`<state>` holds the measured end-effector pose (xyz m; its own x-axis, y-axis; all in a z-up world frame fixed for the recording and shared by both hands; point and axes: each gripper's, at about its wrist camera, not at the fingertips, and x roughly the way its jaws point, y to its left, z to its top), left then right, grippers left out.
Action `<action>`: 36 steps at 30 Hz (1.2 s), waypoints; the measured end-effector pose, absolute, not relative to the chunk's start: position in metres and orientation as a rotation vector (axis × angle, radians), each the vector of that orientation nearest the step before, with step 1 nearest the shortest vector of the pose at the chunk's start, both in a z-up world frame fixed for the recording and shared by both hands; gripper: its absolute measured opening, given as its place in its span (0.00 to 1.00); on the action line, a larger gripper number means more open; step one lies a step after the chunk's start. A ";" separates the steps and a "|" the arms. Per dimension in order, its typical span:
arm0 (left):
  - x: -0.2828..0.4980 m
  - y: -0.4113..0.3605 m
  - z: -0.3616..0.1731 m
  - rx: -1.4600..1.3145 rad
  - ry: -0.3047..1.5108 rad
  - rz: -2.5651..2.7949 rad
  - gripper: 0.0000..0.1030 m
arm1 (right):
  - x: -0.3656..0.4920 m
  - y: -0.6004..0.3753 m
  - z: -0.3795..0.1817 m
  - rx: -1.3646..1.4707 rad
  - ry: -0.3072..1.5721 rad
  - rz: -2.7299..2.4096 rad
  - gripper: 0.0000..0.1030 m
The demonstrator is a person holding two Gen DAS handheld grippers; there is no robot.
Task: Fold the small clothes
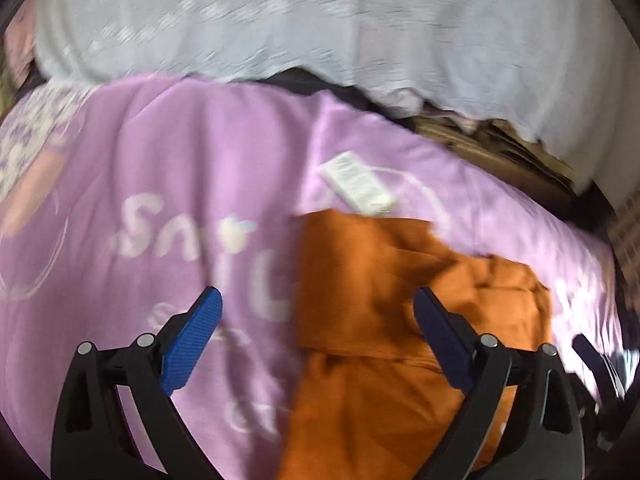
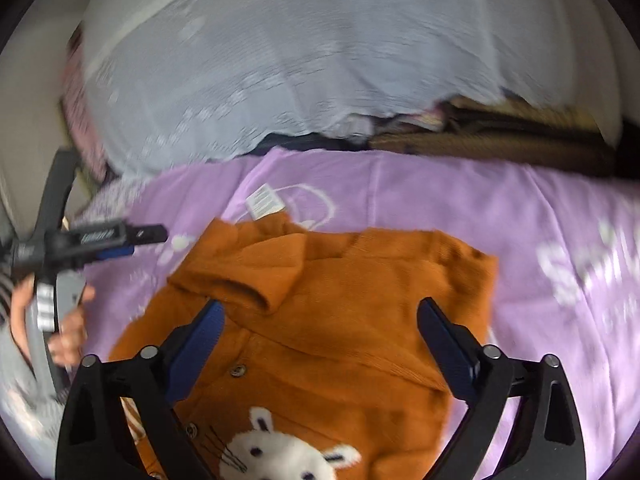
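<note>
An orange knitted sweater [image 1: 380, 300] [image 2: 340, 280] lies on a purple bedsheet [image 1: 160, 160] [image 2: 440, 200], partly folded, its collar and buttons up. A white rabbit face [image 2: 288, 456] shows on its front. A white tag [image 1: 358, 184] [image 2: 264, 200] lies just beyond it. My left gripper [image 1: 316, 300] is open above the sweater's left edge, holding nothing. My right gripper [image 2: 320, 308] hangs open over the sweater's chest, also empty. In the right wrist view the left gripper [image 2: 132, 240] appears at the far left, held by a hand [image 2: 68, 332].
A pale blue-white blanket [image 1: 320, 20] [image 2: 280, 60] is heaped along the far side of the bed. Brown folded fabric [image 1: 500, 144] [image 2: 480, 140] lies at its right end. A floral cloth [image 1: 28, 132] sits at the far left.
</note>
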<state>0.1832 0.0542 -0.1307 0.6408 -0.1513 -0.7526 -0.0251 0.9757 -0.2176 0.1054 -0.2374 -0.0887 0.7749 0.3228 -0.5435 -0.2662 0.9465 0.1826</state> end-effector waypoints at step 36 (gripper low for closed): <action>0.226 -0.015 -0.162 0.112 0.943 -0.090 0.95 | 0.186 -0.258 -0.118 0.492 0.758 0.373 0.44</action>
<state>0.2260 -0.0148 -0.1621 0.5846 -0.0280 -0.8108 0.1258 0.9904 0.0566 0.1863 -0.2582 -0.1185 0.6709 0.4886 -0.5578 -0.1446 0.8240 0.5478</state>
